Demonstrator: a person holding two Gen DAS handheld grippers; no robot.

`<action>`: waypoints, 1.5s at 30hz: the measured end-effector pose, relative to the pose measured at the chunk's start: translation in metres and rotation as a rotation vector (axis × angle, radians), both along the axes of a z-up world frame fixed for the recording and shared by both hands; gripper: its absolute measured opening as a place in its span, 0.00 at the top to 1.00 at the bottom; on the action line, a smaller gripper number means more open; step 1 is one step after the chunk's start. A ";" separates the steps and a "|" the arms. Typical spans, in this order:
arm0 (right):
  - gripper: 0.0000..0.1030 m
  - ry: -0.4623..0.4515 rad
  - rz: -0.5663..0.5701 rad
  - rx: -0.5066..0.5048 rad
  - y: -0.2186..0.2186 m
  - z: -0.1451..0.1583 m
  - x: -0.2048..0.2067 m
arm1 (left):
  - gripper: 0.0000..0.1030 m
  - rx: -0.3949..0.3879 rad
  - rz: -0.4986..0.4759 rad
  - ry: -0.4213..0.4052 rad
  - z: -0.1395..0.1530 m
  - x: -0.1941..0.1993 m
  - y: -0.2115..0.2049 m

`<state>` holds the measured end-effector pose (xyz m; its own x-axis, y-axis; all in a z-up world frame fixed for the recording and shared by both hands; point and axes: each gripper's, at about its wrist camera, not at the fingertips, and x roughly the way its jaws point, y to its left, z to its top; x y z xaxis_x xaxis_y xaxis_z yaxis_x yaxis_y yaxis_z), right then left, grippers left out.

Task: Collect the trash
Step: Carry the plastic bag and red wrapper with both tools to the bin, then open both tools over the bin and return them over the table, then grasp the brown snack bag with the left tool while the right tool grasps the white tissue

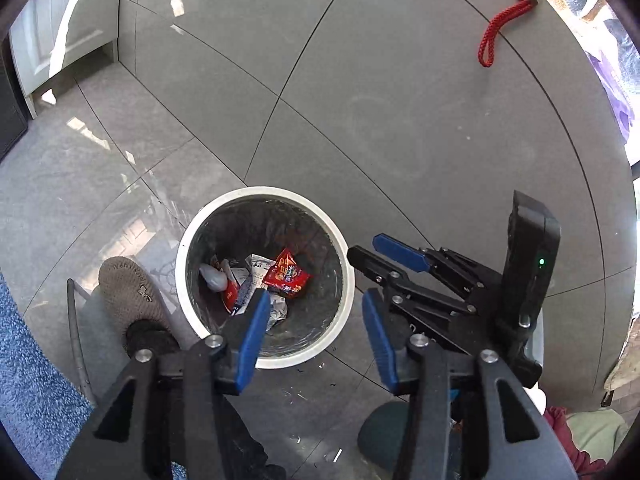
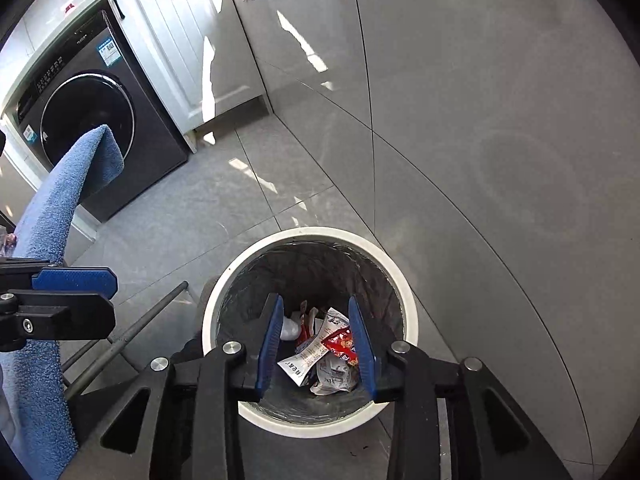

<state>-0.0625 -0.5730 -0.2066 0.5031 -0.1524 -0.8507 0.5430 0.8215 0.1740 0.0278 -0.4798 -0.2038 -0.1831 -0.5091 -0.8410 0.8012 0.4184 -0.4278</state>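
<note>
Both claws parted over bin (image 2: 310,426), red cord (image 1: 505,28) left view only

The round white bin with a grey liner (image 2: 408,292) stands open-topped, its mouth free above crumpled wrappers (image 2: 332,356) low inside. Beside the bin, a grey metal bar (image 2: 132,332) and a knitted brown slipper (image 1: 132,292) crowd one side; bare grey floor tiles (image 1: 380,140) beyond the bin lie open.

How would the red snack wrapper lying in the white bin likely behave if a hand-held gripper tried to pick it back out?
The red snack wrapper looks crumpled and flattened, so it is probably floppy and very light. Its glossy film may slip between pads. It rests on loose paper scraps inside the white bin, so neighbours might lift or shift with it.
</note>
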 end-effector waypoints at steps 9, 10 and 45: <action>0.69 -0.086 0.007 -0.109 0.028 0.062 -0.015 | 0.55 -0.095 0.057 -0.242 0.073 -0.022 0.072; 0.69 -0.104 0.012 -0.123 0.033 0.071 -0.016 | 0.55 -0.112 0.073 -0.265 0.082 -0.023 0.084; 0.55 -0.392 0.466 -0.329 0.307 0.249 0.005 | 0.45 -0.150 0.830 -0.580 0.129 -0.027 0.558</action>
